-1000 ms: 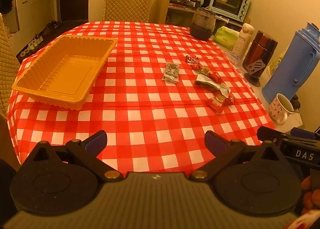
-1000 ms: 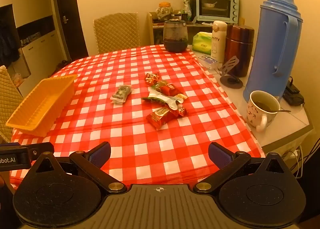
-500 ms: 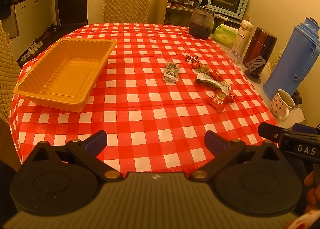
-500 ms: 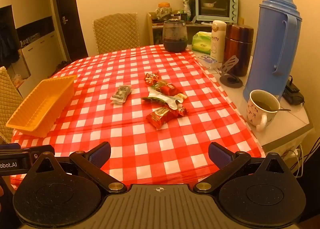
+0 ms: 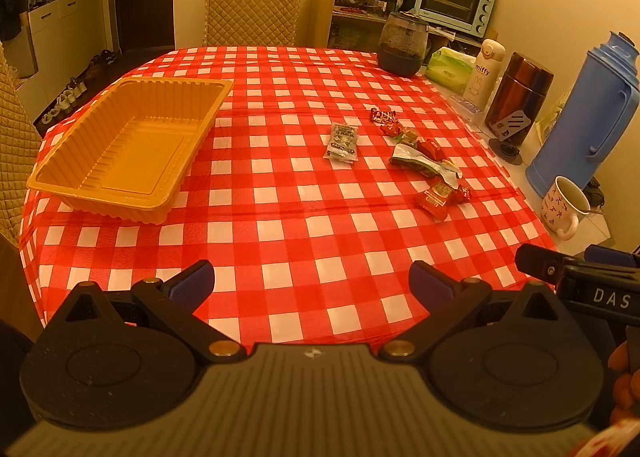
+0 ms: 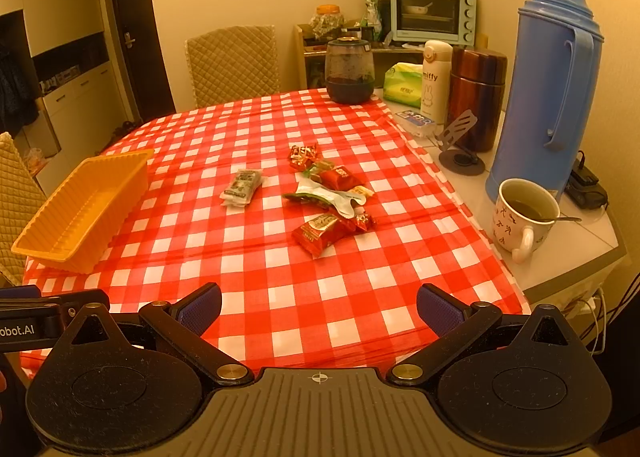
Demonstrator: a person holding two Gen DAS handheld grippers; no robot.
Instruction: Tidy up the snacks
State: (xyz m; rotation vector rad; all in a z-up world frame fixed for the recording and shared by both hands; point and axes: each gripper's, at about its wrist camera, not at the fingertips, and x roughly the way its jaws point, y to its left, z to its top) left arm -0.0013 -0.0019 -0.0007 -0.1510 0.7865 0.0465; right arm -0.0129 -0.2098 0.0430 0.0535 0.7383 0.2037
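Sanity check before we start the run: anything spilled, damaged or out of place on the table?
Nothing spilled or damaged. The snack packets lie loose in a small heap on the checked tablecloth, one grey packet apart from it. The yellow tray is empty. The mug with a spoon stands upright near the side counter's edge.

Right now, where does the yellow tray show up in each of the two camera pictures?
Left wrist view: the yellow tray sits left of centre on the checked tablecloth, seen from above, nothing in it.
Right wrist view: the same tray lies at the far left, seen more from its side.
Shared landmark: the grey snack packet lies to the tray's right in both.
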